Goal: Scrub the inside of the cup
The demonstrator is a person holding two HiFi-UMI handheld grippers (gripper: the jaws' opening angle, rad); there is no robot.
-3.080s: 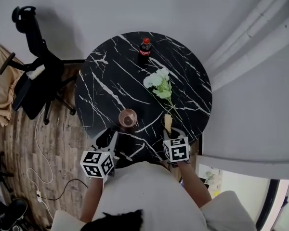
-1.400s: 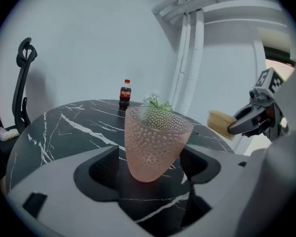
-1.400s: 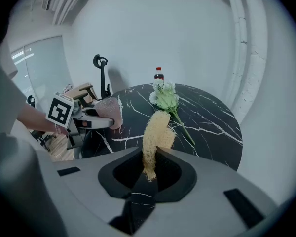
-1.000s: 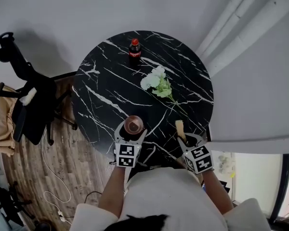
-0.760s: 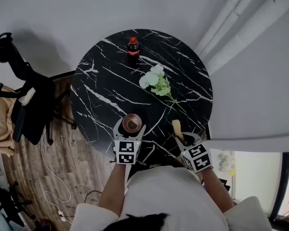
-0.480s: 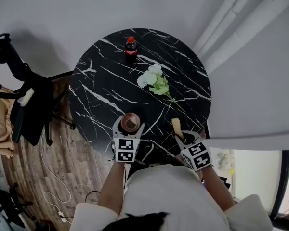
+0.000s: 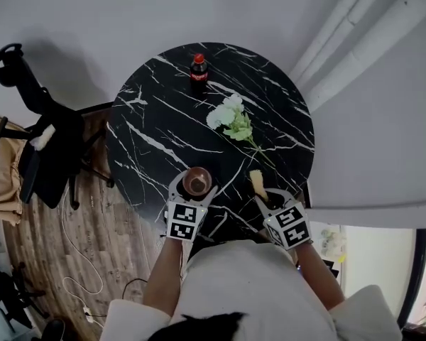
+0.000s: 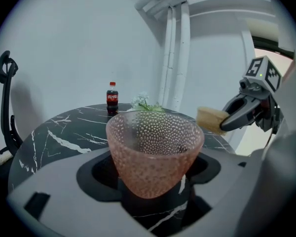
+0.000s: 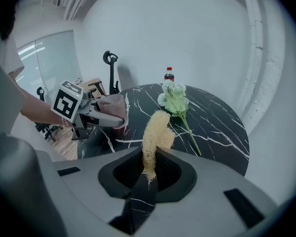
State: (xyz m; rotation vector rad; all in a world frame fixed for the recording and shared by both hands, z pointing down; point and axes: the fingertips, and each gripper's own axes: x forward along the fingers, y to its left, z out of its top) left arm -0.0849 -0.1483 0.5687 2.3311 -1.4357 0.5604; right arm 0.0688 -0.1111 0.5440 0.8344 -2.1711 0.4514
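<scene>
Head view: cup (image 7: 197,181) sits over near edge of the round black marble table (image 7: 156,112), mouth straight up toward cam, axis vertical. L gripper (image 7: 197,190) comes in from person's side, one jaw each side of cup, marker cube trailing behind. R gripper (image 7: 260,195) is just right of it, pointing away from person and tilted down. It carries a tan loofah scrubber (image 7: 256,183); long axis runs away from person, free tip aimed roughly at stem of the white flowers (image 7: 231,119). Scrubber and cup are near but apart. Cola bottle (image 7: 199,69) upright at far side. Office chair (image 7: 46,141) left of table, on wood floor. Both forearms bare, elbows tucked near white shirt (image 7: 234,290).

L gripper view: jaws closed on cup's lower taper, gripping both sides. Cup upright, rim on top, pink pebbled glass, inside looks empty. Can't tell if base touches the table. R gripper at right w/ scrubber tip pointing left toward cup rim, roughly level w/ it, not touching.

R gripper view: jaws narrow, pinching scrubber's lower end. Scrubber stands out along jaw line, tip up and away. L gripper w/ cup at left, beside table edge.
</scene>
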